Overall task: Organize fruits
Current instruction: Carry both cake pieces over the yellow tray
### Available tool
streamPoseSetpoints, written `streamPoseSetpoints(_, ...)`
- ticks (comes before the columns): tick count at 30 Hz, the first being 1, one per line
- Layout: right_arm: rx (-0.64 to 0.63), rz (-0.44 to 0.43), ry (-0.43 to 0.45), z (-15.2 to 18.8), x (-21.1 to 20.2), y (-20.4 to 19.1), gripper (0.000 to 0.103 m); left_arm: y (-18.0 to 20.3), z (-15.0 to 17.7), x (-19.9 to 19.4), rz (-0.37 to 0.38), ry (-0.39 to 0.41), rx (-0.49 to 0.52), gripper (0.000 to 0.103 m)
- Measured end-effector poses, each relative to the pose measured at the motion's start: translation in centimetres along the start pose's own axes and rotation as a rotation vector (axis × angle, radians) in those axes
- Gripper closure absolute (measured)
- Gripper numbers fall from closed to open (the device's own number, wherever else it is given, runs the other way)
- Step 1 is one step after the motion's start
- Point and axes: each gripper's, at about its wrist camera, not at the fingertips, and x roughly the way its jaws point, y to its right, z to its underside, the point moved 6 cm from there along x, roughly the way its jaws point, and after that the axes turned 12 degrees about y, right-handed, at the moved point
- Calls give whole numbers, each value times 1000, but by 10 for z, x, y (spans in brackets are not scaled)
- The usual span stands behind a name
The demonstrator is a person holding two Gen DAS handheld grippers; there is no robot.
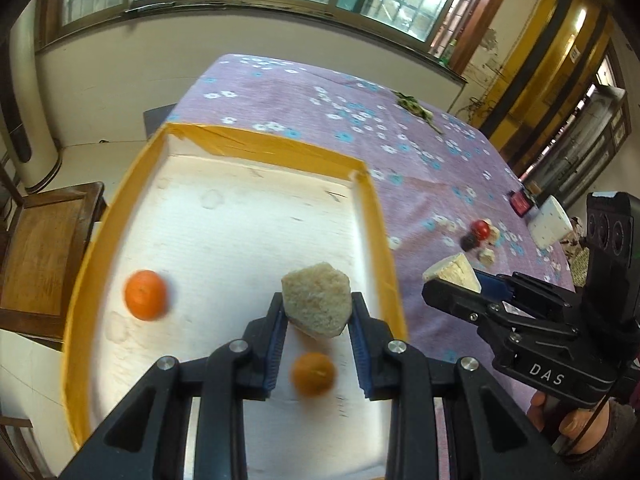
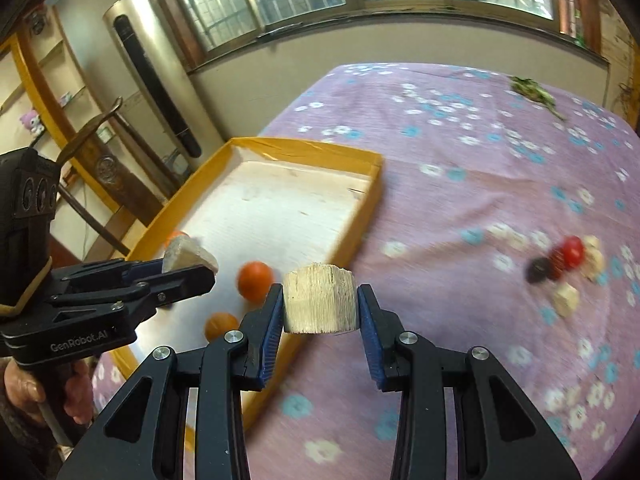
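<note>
My left gripper (image 1: 318,306) is shut on a pale beige chunk (image 1: 316,306) and holds it above the yellow-rimmed white tray (image 1: 224,144). Two oranges lie in the tray, one at the left (image 1: 146,295) and one under my fingers (image 1: 313,374). My right gripper (image 2: 320,304) is shut on another pale chunk (image 2: 320,300), over the tray's right rim (image 2: 360,224). In the left wrist view the right gripper (image 1: 452,280) sits right of the tray. In the right wrist view the left gripper (image 2: 188,266) hangs over the tray near the two oranges (image 2: 255,276) (image 2: 220,324).
A small pile of a red fruit (image 2: 572,250), a dark fruit (image 2: 538,270) and pale chunks (image 2: 566,298) lies on the purple flowered tablecloth (image 2: 460,160). Green leaves (image 2: 532,90) lie at the far edge. A white cup (image 1: 550,222) and wooden chair (image 1: 44,248) flank the table.
</note>
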Motion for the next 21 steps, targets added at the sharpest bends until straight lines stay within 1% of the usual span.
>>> streamPoseSetpoints(6, -24, -24, -39, -9, 42, -23, 68, -39, -13, 18, -67, -14, -22, 70)
streamPoseSetpoints(12, -31, -13, -73, -13, 78, -25, 68, -63, -21, 42, -109, -45, -31, 70)
streamPoseSetpoints(16, -37, -5, -95, -15, 91, -24, 68, -75, -22, 53, -113, -66, -50, 70)
streamPoseSetpoints(21, -56, 16, -117, -16, 104, -23, 68, -83, -19, 64, -120, -91, -46, 70)
